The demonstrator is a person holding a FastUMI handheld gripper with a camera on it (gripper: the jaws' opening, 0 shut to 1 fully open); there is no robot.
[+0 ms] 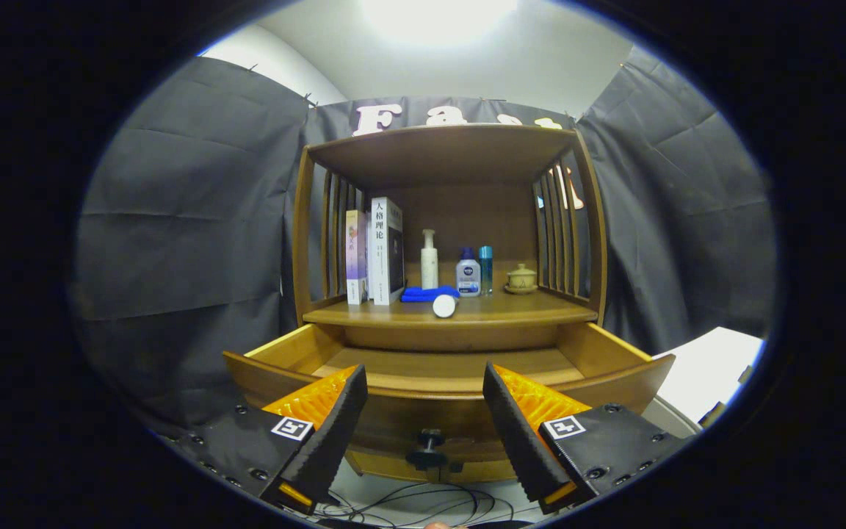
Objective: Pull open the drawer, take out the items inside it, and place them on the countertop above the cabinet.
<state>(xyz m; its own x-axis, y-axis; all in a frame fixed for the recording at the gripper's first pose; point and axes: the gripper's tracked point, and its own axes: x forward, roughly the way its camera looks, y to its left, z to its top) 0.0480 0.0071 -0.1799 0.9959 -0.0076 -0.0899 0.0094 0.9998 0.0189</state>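
Mounted on the tongs [425, 411], looking forward along both fingers, which stand apart low in the foreground. Faces the cabinet [446, 242] head-on from close by, about level with the counter [408, 314]. Looks slightly down into the open drawer [438, 367] just ahead, its knob [429, 441] between the fingers. Fisheye sweep takes in ceiling above and cables [423, 503] on the floor below.

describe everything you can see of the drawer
The drawer is warm brown wood and stands pulled open beneath the countertop. Its curved front panel carries a dark knob at the middle, between the open gripper fingers, which touch nothing. The visible part of its floor looks bare.
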